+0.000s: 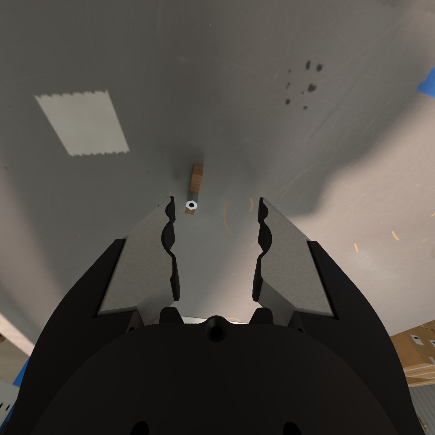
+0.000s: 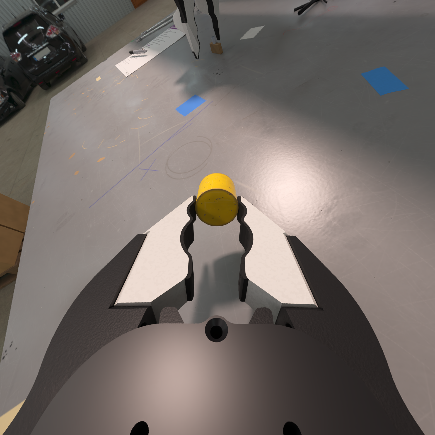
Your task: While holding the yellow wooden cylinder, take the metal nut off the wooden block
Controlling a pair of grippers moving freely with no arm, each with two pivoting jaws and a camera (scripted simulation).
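My right gripper (image 2: 216, 200) is shut on the yellow wooden cylinder (image 2: 216, 208), gripped by its sides between the fingertips and held above the grey table (image 2: 306, 146). The wooden block (image 1: 196, 182) stands on the table, seen from above, with the metal nut (image 1: 191, 204) on top. My left gripper (image 1: 216, 200) is open and empty, high above the block. The nut sits just inside its left fingertip (image 1: 171, 207). In the right wrist view the block (image 2: 216, 48) stands far off, under the left gripper's fingers (image 2: 191, 35).
A white tape patch (image 1: 82, 122) lies left of the block. Blue patches (image 2: 190, 104) (image 2: 383, 80), a paper sheet (image 2: 150, 49) and a marker (image 2: 137, 51) lie on the table. Cardboard boxes (image 2: 9, 226) and a dark car (image 2: 40, 47) stand beyond its left edge.
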